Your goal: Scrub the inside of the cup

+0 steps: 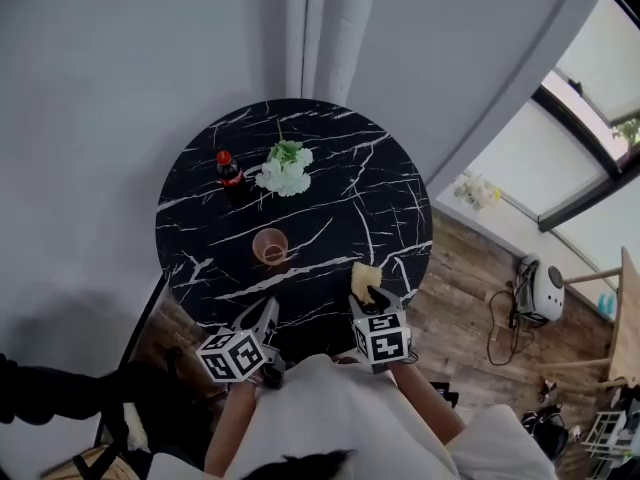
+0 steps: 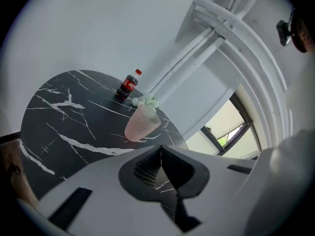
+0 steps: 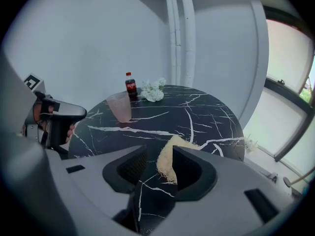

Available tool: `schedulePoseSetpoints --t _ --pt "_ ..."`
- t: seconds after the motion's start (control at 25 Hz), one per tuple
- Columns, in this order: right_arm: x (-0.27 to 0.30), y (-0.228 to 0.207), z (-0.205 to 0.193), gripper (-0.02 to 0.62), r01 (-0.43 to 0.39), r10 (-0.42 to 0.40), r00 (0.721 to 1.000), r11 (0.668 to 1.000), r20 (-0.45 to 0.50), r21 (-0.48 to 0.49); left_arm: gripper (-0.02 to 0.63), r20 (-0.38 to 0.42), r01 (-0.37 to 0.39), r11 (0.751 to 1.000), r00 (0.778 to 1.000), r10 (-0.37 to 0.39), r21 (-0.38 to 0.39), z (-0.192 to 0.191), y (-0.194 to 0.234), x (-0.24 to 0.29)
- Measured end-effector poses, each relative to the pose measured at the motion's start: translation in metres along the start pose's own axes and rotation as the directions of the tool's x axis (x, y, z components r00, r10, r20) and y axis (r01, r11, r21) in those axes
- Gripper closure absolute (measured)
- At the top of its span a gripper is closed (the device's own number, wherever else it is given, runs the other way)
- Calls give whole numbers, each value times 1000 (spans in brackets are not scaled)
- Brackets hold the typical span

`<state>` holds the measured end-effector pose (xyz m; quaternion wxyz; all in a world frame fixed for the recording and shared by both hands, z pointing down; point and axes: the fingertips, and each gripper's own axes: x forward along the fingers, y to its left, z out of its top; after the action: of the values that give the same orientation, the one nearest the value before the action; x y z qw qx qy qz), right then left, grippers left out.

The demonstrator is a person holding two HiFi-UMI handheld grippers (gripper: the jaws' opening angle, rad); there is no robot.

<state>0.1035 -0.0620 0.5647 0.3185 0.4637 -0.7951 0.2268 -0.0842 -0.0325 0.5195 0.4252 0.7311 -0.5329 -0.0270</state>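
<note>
A ribbed pink cup (image 1: 270, 245) stands upright near the middle of the round black marble table (image 1: 350, 138); it also shows in the left gripper view (image 2: 141, 123) and the right gripper view (image 3: 120, 106). A yellow fibrous scrub pad (image 1: 365, 279) lies at the table's near right edge. My right gripper (image 3: 160, 168) is open around the pad (image 3: 170, 157), which leans against the right jaw with a gap on the left side. My left gripper (image 2: 160, 168) is shut with nothing in it, held at the near edge (image 1: 268, 313), well short of the cup.
A small cola bottle (image 1: 229, 169) and a bunch of white flowers (image 1: 286, 168) stand at the table's far side, behind the cup. White pipes (image 1: 320, 28) run up the wall beyond. Wooden floor and a window lie to the right.
</note>
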Motion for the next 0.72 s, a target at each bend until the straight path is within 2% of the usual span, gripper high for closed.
schedulePoseSetpoints --t 0.28,0.52,0.72 --pt "18 -4 -11 448 78 -81 991 996 -104 -35 595 13 -11 1000 1000 11 0 18 23 -7" --pt "36 -5 -21 441 86 -90 981 996 -172 -27 595 -3 -10 1000 1000 10 19 25 34 -8" --pt "46 -8 -32 439 91 -86 968 996 -237 9 595 6 -32 999 999 32 3 30 45 -15"
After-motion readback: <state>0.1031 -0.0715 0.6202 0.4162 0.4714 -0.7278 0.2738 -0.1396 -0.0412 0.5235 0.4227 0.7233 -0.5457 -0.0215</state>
